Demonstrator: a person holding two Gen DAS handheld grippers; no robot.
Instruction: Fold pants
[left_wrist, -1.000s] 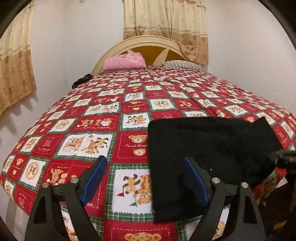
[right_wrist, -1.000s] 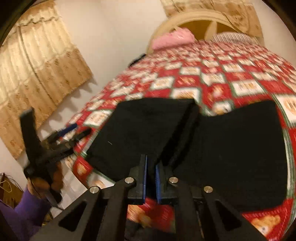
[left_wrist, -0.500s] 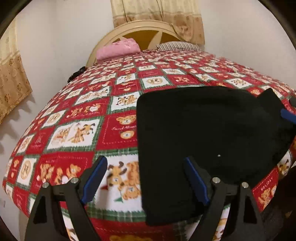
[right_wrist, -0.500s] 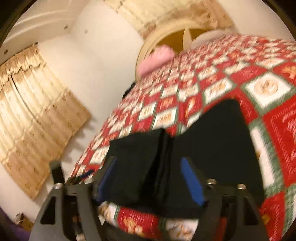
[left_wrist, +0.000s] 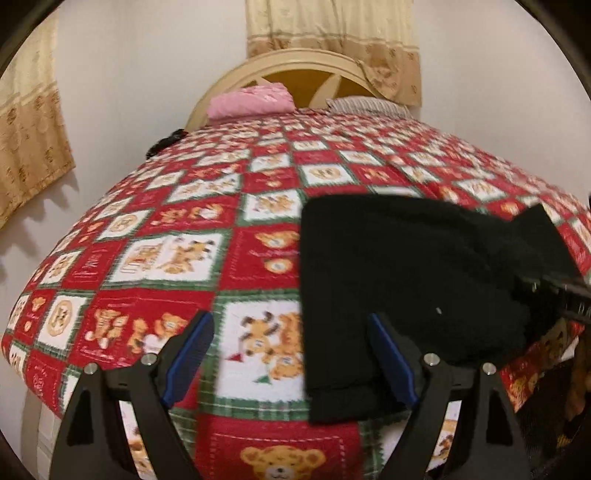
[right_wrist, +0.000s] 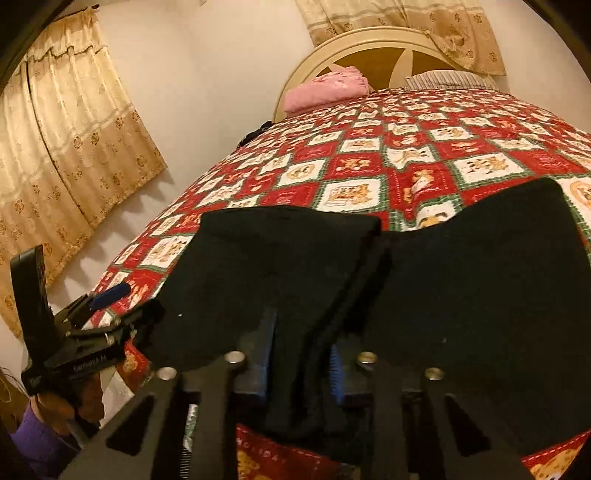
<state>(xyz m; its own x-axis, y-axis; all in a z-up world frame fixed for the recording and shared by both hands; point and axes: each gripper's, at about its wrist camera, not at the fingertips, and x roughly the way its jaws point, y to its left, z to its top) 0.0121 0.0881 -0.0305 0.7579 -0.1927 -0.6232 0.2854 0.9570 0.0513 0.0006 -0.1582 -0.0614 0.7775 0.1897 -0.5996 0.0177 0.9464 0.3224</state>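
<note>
On the bed (left_wrist: 207, 266), the right hand-held gripper (right_wrist: 301, 373), spread a moment ago, now pinches the pants' (right_wrist: 461, 280) middle fold for another fold, while the left hand-held gripper (left_wrist: 291, 354) stays spread.

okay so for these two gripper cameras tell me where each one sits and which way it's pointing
Left wrist: on the left gripper, jaws wide open, at the foot of the bed facing the headboard; the black pants lie to its right.
Right wrist: on the right gripper, facing the headboard with pants fabric between its jaws; the person's purple sleeve shows.
Shared: pants, quilt, pink pillow.
</note>
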